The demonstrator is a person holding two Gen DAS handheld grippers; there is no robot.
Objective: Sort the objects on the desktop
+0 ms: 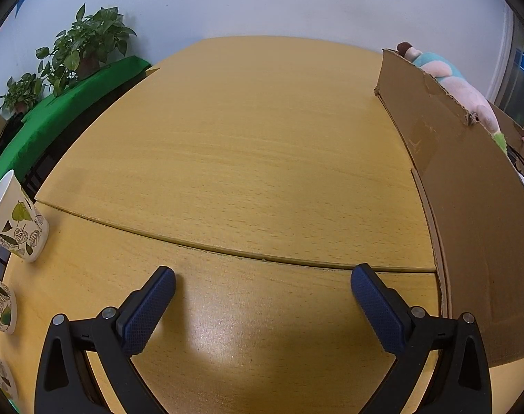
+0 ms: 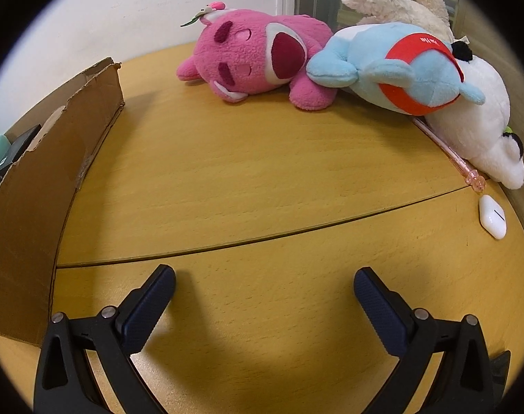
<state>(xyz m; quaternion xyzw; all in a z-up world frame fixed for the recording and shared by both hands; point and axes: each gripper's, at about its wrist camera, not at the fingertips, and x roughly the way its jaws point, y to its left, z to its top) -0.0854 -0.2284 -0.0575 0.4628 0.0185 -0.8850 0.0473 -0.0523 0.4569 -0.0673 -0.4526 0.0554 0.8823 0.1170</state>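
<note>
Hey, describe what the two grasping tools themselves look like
Both match: the left tool and right tool have black plastic curved arms with silver round rivets, and dark blue textured pads lining the fingers. No cables, sleeves or markings show.

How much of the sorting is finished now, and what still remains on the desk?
Done: some toys already lie in the box. In hand: nothing; the left tool and right tool are open and empty. Left: the pink toy, blue toy, white toy, pen, white case and cups.
</note>
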